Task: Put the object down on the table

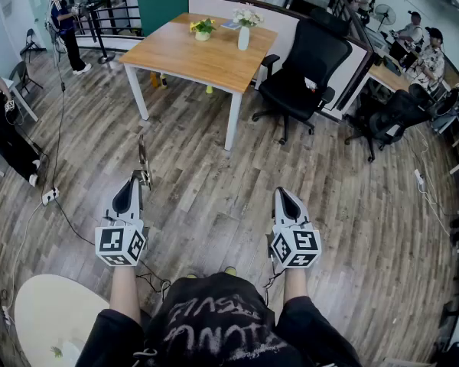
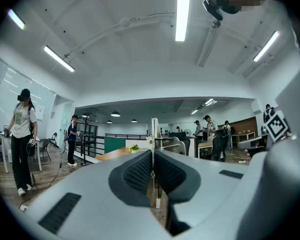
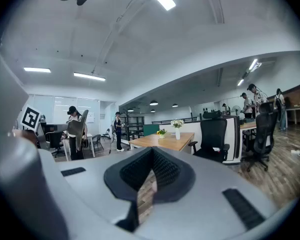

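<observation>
My left gripper is shut on a thin metal object whose narrow end pokes out past the fingertips. In the left gripper view the metal object stands as an upright strip pinched between the dark pads of the left gripper. My right gripper is shut with nothing in it; in its own view the right gripper has its pads meeting at the tips. Both are held over wooden floor. The wooden table with white legs stands well ahead, also seen as the table and the table.
On the table's far edge stand a white vase of flowers and a small yellow plant pot. A black office chair is at its right. A power strip and cables lie on the floor at left. A round pale table is at lower left. People stand around.
</observation>
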A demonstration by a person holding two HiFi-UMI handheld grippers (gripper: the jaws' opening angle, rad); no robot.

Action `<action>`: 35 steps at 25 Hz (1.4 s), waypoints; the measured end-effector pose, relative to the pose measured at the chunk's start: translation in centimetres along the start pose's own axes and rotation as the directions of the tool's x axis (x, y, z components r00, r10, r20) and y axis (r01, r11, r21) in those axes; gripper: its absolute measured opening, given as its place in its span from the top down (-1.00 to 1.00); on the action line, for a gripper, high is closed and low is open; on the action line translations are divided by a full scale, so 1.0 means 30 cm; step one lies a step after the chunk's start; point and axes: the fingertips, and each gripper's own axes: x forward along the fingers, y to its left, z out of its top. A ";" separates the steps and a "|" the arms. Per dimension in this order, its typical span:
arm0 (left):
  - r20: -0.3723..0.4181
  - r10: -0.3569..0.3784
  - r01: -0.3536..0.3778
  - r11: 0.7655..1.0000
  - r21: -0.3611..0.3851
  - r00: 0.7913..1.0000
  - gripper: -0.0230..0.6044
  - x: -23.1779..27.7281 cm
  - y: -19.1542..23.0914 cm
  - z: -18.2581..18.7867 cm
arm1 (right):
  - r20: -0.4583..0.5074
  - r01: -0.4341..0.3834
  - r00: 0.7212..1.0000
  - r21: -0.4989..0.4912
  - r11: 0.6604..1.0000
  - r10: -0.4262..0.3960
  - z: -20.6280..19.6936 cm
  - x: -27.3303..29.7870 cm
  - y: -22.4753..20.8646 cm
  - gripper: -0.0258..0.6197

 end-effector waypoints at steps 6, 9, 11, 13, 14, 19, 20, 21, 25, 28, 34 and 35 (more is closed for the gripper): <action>-0.006 -0.010 0.010 1.000 0.014 1.000 0.87 -0.016 -0.025 -0.012 | 0.009 0.004 1.000 -0.002 1.000 -0.004 0.000 -0.017 0.003 0.91; -0.006 -0.009 0.009 1.000 0.013 1.000 0.87 -0.020 -0.024 -0.009 | 0.006 0.001 1.000 -0.008 1.000 -0.001 0.004 -0.017 0.007 0.91; -0.002 -0.005 0.005 1.000 0.011 1.000 0.87 -0.025 -0.019 -0.004 | 0.011 0.005 1.000 -0.008 1.000 -0.005 0.011 -0.017 0.008 0.91; 0.001 -0.001 0.001 1.000 0.008 1.000 0.87 -0.033 -0.010 -0.003 | 0.042 0.017 0.999 0.000 1.000 -0.017 0.026 -0.021 0.011 0.91; 0.001 0.000 0.000 1.000 0.008 1.000 0.87 -0.036 -0.005 -0.004 | 0.061 0.018 0.998 0.007 1.000 -0.018 0.037 -0.024 0.014 0.91; 0.002 0.001 -0.001 1.000 0.005 1.000 0.87 -0.051 0.023 -0.003 | 0.066 0.003 0.998 0.002 1.000 -0.003 0.046 -0.012 0.057 0.91; 0.002 0.000 0.000 1.000 0.005 1.000 0.87 -0.055 0.029 -0.004 | 0.067 0.000 0.998 0.001 1.000 0.000 0.047 -0.010 0.069 0.91; 0.002 -0.002 0.002 1.000 0.004 1.000 0.87 -0.058 0.036 -0.005 | 0.066 -0.002 0.998 0.000 1.000 0.002 0.047 -0.007 0.081 0.91; -0.002 -0.013 0.013 1.000 -0.003 1.000 0.86 -0.063 0.067 -0.017 | 0.052 0.005 0.999 -0.012 1.000 -0.004 0.028 0.016 0.132 0.91; -0.008 -0.028 0.028 1.000 0.002 1.000 0.87 -0.072 0.095 -0.022 | 0.043 0.004 0.999 -0.013 1.000 -0.004 0.017 0.035 0.178 0.91; -0.020 -0.050 0.050 0.999 -0.010 0.999 0.87 -0.037 0.175 -0.052 | 0.008 0.024 1.000 -0.026 0.999 -0.024 -0.023 0.098 0.237 0.91; -0.025 -0.053 0.053 0.999 -0.007 0.998 0.87 -0.025 0.182 -0.061 | -0.001 0.030 1.000 -0.028 0.999 -0.030 -0.032 0.115 0.235 0.91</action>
